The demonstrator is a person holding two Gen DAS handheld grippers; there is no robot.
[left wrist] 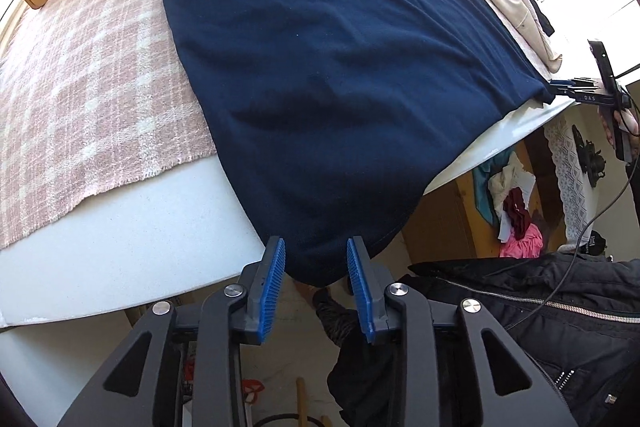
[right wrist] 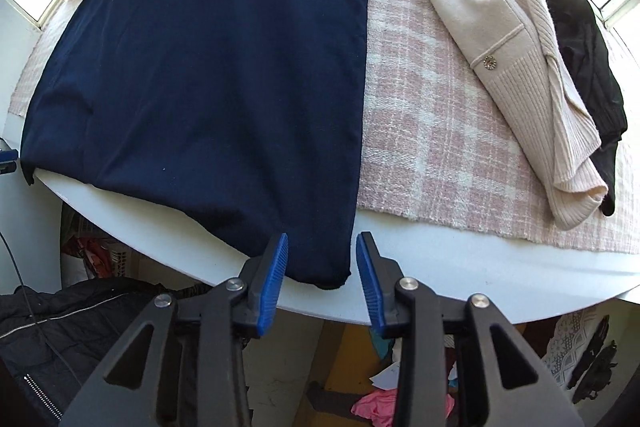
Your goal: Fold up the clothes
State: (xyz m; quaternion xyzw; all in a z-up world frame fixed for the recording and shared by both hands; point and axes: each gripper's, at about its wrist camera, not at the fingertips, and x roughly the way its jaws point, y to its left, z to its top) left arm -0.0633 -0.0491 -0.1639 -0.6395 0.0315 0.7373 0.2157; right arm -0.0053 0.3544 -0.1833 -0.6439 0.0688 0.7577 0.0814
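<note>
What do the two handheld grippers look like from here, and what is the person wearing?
Both the left gripper and the right gripper have matte black linkage arms with silver round pivot pins and bright blue ribbed pads. Seen from the left wrist view, the right gripper carries small white lettering on its side and a thin black cable trails below it. The person wears a black puffy jacket with silver zippers.

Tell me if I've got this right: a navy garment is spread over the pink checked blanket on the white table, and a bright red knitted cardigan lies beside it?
Nearly. The cardigan is cream, not bright red; the right wrist view shows it clearly, lying beside the navy garment on the pink checked blanket. The rest stands: the navy garment is spread over the blanket on the white table.
</note>
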